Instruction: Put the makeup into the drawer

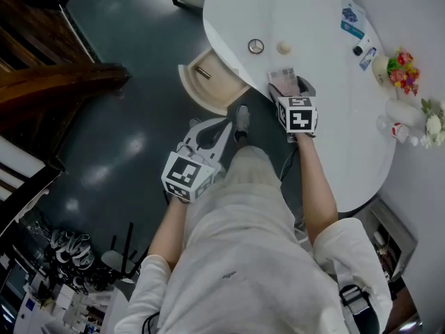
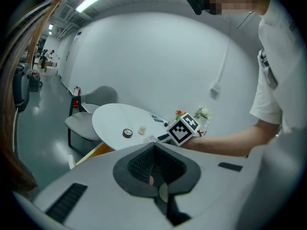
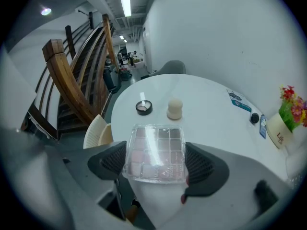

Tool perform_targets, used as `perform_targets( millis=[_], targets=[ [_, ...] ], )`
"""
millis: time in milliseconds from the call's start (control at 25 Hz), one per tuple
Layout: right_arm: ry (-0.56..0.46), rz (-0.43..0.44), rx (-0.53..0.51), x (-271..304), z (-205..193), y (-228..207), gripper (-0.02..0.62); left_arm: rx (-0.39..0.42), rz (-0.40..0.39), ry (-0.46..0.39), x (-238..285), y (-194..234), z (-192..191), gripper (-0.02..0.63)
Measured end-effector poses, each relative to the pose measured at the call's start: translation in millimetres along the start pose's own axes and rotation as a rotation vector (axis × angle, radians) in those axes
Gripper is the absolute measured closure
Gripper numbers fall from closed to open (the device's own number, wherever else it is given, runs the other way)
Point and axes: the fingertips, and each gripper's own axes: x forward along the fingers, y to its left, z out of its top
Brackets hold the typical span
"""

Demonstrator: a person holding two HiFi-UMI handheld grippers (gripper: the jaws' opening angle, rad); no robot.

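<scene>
Clear plastic palette (image 3: 153, 147) sits gripped flat between the right claw's (image 3: 156, 161) jaws, at the near edge of the white table (image 1: 313, 19). Farther in on the table lie a round compact (image 3: 143, 107) and a beige sponge (image 3: 175, 108), side by side. The drawer (image 1: 186, 85) stands pulled out from the table's left edge. The left claw (image 2: 154, 169), jaws pressed together on nothing, hangs off the table, near the drawer.

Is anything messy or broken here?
No, nothing looks spilled or broken. The drawer stands open beside the table, and the right gripper holds the eyeshadow palette between its jaws.
</scene>
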Motion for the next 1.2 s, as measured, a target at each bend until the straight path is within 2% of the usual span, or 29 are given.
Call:
perform_targets(
  millis=[520,840,1040,1200],
  targets=[
    [-0.04,0.106,-0.103,13.2,46.0,132.3,0.216,-0.012,0.028,-0.026,-61.4,65.6,0.9,0.598],
    [0.026,0.176,-0.178,78.4,29.2,199.4,0.218,-0.06,0.051,-0.027,-73.9,112.0,-14.4,0.598],
    [0.057,0.188,-0.168,129.0,17.6,215.5,0.218,-0.067,0.044,0.015,-71.3,136.9,-37.3,0.598],
    [0.076,0.176,-0.158,157.4,9.4,210.3,0.218,-0.08,0.044,0.011,-70.1,148.8,-45.0,0.598]
  ],
)
